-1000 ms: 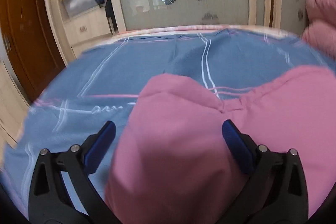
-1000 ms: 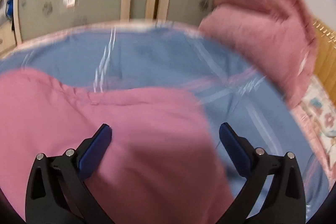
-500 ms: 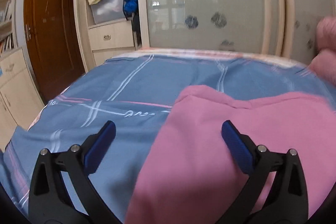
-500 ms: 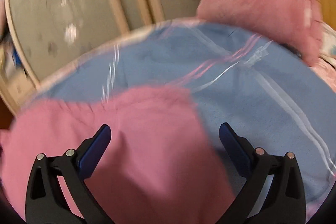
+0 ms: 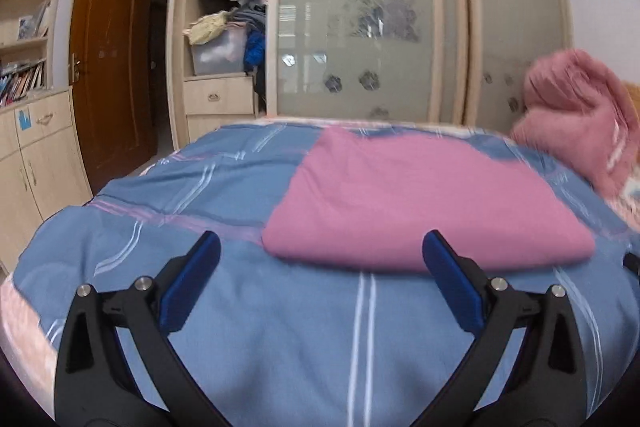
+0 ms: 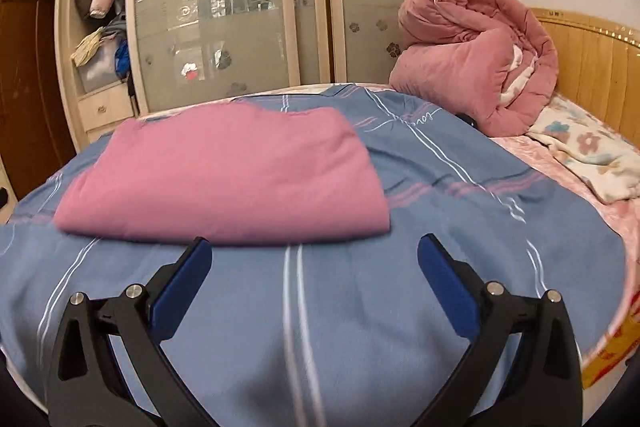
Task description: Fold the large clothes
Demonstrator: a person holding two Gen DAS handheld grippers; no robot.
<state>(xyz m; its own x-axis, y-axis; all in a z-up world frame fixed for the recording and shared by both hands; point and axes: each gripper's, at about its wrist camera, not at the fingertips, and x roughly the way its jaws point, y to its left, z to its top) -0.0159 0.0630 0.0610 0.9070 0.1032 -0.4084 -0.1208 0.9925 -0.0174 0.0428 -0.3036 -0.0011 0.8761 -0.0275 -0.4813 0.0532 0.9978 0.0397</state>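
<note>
blue bedspread, pink garment folded, quilt beyond

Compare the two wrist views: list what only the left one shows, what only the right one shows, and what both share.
Only the left wrist view: the brown door, bookshelves and a low cabinet.

Only the right wrist view: the wooden headboard and floral sheet.

Both: the folded pink garment lying on the blue striped cover, the rolled pink quilt, the wardrobe's sliding doors, and each view's own open gripper, left gripper, right gripper, holding nothing.
</note>
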